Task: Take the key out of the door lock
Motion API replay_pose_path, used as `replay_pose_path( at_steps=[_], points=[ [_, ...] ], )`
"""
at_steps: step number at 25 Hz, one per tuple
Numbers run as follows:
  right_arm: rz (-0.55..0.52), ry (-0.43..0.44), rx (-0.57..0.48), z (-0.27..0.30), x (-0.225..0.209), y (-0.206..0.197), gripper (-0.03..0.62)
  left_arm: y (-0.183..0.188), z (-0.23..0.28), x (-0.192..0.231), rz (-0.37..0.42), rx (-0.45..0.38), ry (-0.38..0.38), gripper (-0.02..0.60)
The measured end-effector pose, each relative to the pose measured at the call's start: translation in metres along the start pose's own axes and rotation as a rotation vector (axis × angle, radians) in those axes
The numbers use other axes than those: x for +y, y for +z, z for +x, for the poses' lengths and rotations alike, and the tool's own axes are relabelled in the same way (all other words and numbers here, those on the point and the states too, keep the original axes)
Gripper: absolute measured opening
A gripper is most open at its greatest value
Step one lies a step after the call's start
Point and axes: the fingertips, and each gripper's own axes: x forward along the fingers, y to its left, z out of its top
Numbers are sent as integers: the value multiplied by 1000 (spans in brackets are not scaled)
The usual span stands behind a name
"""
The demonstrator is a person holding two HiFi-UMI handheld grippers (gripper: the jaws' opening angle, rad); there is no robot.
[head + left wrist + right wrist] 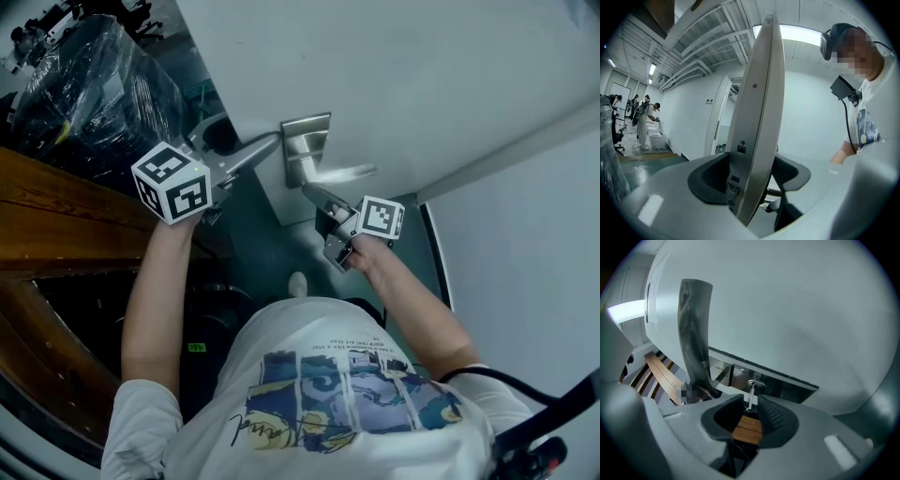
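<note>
Your left fingers (710, 180) clamp the white door edge (754, 140), right fingers (776, 420) spread round the thin silver key (751, 393): a skewed pinch could jam it.

No legible text found. T-shirt (349, 394), lower centre of the head view: one line of small print and a cursive scrawl at the picture's lower left, both too blurred to read. Marker cubes (172, 183) carry black-and-white square patterns only.

White T-shirt (314, 342), blue painterly print (347, 394); black cable (847, 129); dark headset (834, 40), probably camera rig.
</note>
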Motion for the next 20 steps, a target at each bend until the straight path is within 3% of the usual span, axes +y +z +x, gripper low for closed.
replay_pose_path(
  at_steps=[4,20],
  points=[
    [50,-19,-25,-1,-4,-1,49,0,-1,0,1,1,1,278],
    [297,-9,-130,-4,-1,-3,25,1,-1,-1,-6,1,3,276]
  ],
)
